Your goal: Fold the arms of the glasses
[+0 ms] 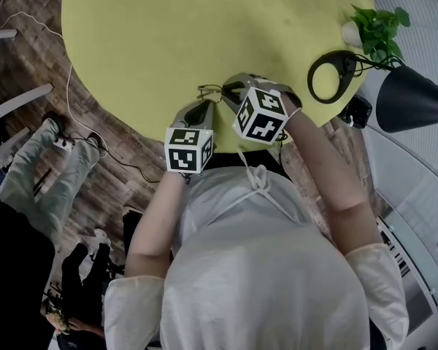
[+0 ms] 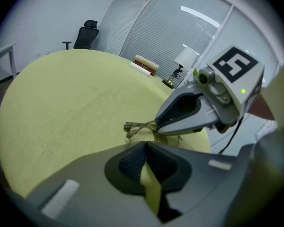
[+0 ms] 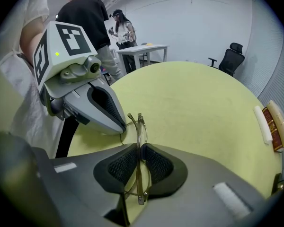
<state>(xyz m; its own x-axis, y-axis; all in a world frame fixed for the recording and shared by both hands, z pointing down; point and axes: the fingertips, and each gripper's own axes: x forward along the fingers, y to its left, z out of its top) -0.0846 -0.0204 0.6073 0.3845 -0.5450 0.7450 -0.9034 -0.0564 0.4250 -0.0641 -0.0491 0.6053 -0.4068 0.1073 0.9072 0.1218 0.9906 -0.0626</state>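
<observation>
Glasses near the tabletop edge, edge-on in your right claw, pads closed on the frame. Long axis runs up-frame; left claw, closed and empty, just beside the free end.

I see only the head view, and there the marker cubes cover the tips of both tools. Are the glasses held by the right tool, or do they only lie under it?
Observer: Held, it seems. In the right gripper view the glasses stand on edge between the pads of the right tool, and both pads lie against the frame.
Operator: Does the left tool grip anything?
Observer: No. In the left gripper view the left tool has its jaws together, with nothing between them.
Operator: How near is it to the glasses?
Observer: In the right gripper view its tip is just beside the frame. Whether it touches, I cannot tell.
</observation>
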